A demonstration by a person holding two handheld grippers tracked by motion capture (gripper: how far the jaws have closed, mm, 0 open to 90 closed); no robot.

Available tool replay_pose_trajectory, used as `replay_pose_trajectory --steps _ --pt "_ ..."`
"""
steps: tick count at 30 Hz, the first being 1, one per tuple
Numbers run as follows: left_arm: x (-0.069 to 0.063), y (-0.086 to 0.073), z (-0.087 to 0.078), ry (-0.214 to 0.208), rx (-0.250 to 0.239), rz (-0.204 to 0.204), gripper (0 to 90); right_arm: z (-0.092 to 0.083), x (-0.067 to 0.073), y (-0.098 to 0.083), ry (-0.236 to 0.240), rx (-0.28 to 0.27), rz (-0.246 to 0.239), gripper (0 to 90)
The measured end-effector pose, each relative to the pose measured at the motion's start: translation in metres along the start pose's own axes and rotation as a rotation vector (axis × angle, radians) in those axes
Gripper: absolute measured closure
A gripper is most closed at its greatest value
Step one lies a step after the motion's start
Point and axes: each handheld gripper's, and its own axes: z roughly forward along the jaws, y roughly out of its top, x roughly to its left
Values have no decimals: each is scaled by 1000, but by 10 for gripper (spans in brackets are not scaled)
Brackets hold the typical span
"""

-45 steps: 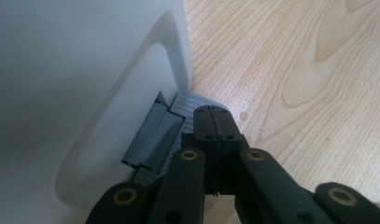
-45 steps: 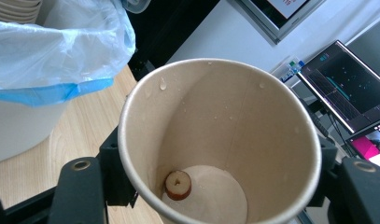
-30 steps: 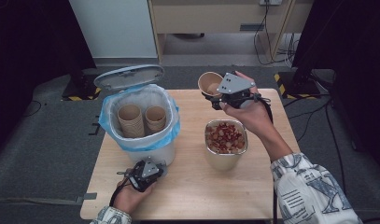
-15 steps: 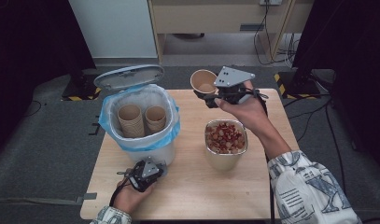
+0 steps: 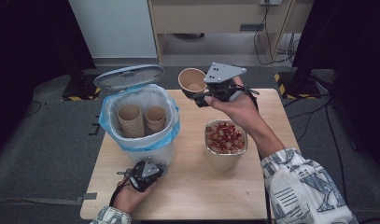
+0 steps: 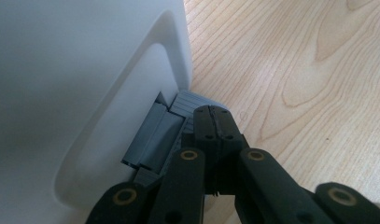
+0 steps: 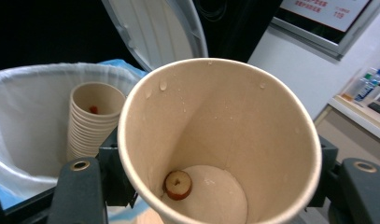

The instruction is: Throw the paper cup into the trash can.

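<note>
My right gripper point(image 5: 197, 95) is shut on a tan paper cup point(image 5: 192, 80) and holds it in the air over the table's far edge, just right of the bin. In the right gripper view the paper cup point(image 7: 220, 140) sits between the jaws of the right gripper point(image 7: 215, 172), tilted toward the camera, with one red date point(image 7: 178, 184) lying in its bottom. The white pedal bin point(image 5: 141, 119) has a blue liner, a raised lid point(image 5: 129, 76) and stacks of cups point(image 5: 130, 119) inside. My left gripper point(image 5: 143, 171) is shut, its tips point(image 6: 215, 119) resting on the bin's grey pedal point(image 6: 155, 140).
A metal container point(image 5: 225, 154) full of red dates point(image 5: 224, 136) stands on the wooden table point(image 5: 197, 191), right of the bin and below my right hand. Beyond the far edge are dark floor and cables.
My right gripper has carried the cup to the left and upward, closer to the open bin. The left gripper has stayed on the pedal.
</note>
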Motion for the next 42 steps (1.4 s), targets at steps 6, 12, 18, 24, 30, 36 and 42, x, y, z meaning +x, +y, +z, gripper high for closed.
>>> replay_pose_trajectory --steps 6,12,18,24,30,36,42 --pt "0 0 0 -1 -1 0 897 10 6 7 39 -10 20 321" --pt "0 0 0 -1 -2 0 897 21 13 14 76 -13 29 321" --pt "0 0 0 -2 -2 -1 897 28 15 16 95 -15 55 319" --pt "0 0 0 -2 -2 -1 897 35 17 16 118 -34 95 316" --pt "0 0 0 -4 -4 -2 897 43 24 18 150 -38 100 311" --pt "0 0 0 -4 -3 -1 897 52 34 19 179 -42 104 309" --pt "1 0 0 -5 -3 -2 896 59 43 18 207 -50 115 309"
